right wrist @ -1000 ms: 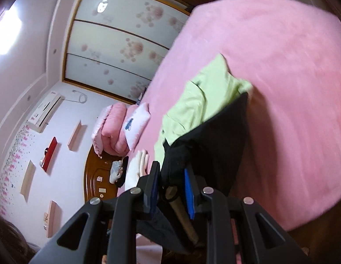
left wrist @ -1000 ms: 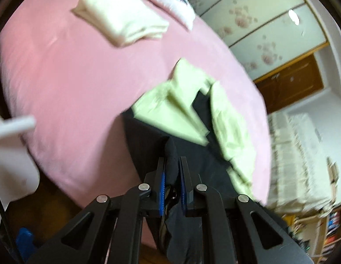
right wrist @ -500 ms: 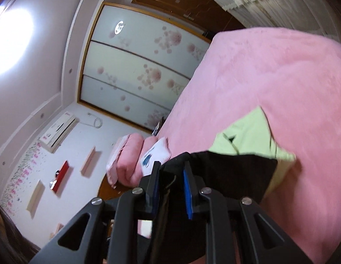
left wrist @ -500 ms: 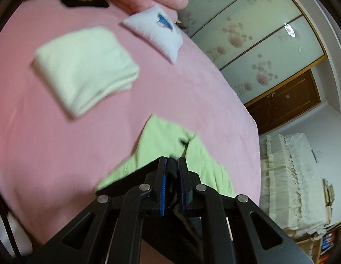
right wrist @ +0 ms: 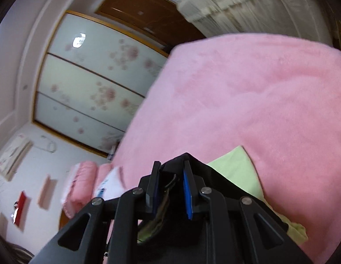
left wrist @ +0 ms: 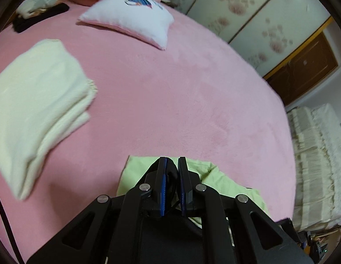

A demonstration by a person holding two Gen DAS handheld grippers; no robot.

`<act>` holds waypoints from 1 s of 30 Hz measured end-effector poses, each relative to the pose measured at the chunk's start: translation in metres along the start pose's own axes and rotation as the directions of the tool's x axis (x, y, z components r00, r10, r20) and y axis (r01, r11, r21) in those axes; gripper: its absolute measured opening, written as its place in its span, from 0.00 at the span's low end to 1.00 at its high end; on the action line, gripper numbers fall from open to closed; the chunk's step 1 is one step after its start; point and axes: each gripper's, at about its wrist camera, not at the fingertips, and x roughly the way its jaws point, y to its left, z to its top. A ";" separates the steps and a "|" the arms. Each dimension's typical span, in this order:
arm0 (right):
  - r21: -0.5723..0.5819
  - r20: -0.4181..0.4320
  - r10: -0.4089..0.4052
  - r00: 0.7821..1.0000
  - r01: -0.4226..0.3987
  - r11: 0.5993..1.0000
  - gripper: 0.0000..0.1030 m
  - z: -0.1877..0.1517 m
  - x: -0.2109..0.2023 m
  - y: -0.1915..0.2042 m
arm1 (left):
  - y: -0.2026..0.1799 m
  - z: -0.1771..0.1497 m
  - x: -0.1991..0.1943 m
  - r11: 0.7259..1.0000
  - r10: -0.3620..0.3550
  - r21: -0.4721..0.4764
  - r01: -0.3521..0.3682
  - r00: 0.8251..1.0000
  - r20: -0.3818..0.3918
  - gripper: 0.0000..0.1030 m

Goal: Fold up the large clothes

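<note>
Garment [left wrist: 225,180], black outside with a green panel, pinched at its black edge by both grippers and carried over the near part of the pink bed [left wrist: 181,88]; green part trailing on the cover just past the fingers. Left gripper [left wrist: 172,176] pressed nearly together on thin black cloth; right gripper [right wrist: 170,182] clamped on a thicker bunch with a cord in it. Likely trouble: bunched right corner slipping free under pull, leaving a crooked fold; uneven travel of the two hands skewing the edge; green panel dragging and rucking under the black layer. Folded cream stack [left wrist: 38,105] at left near enough to be brushed. Pillow [left wrist: 135,15] far off, no risk.
</note>
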 end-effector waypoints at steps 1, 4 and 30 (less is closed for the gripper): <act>0.004 -0.010 -0.033 0.999 0.033 0.999 0.18 0.002 0.012 0.000 | -0.006 0.006 0.010 1.000 0.009 0.007 -0.009 1.000 -0.013 0.08; -0.003 -0.036 -0.093 0.995 0.093 0.996 0.24 0.010 0.036 -0.001 | -0.017 0.013 0.026 0.998 0.055 0.035 -0.055 0.998 -0.020 0.20; -0.531 -0.624 -0.162 0.765 -0.263 0.806 0.05 -0.221 0.096 0.032 | -0.080 -0.240 0.051 0.907 0.160 0.421 -0.013 0.935 -0.316 0.10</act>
